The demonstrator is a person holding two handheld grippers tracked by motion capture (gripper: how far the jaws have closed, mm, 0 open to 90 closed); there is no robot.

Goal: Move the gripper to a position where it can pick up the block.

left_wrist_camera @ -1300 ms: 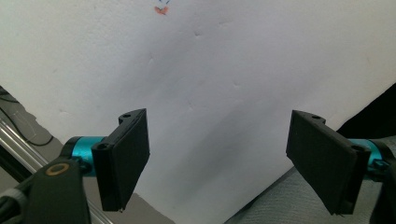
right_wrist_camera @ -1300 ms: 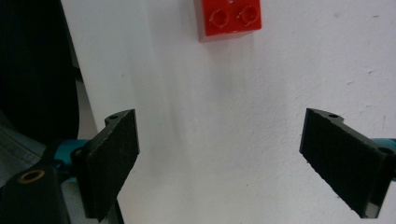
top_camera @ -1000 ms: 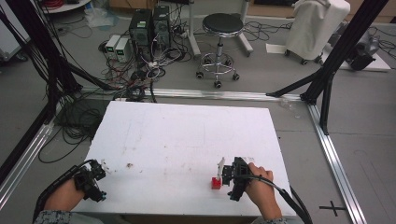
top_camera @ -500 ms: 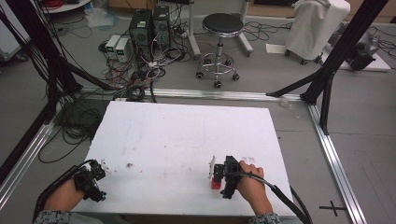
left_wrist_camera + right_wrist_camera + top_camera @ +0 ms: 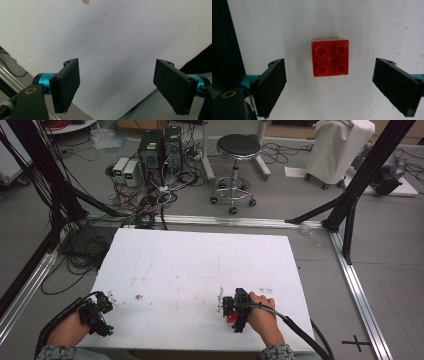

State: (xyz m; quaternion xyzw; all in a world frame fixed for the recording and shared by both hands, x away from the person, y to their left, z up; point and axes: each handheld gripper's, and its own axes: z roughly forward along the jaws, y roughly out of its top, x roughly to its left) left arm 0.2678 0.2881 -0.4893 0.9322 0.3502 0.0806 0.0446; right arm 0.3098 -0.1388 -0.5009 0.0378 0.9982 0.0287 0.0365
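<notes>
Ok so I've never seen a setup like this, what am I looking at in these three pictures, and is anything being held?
A person sits at a white table with hand-held tongs in each hand, no robot arm. The high view looks down from above: left tongs by the table's near left corner, right tongs over a red block. The other two pictures come from cameras riding on the tongs. The right tongs stand open, jaws either side of the four-studded red block, not touching it. The left tongs are open over bare table. Nothing is held.
</notes>
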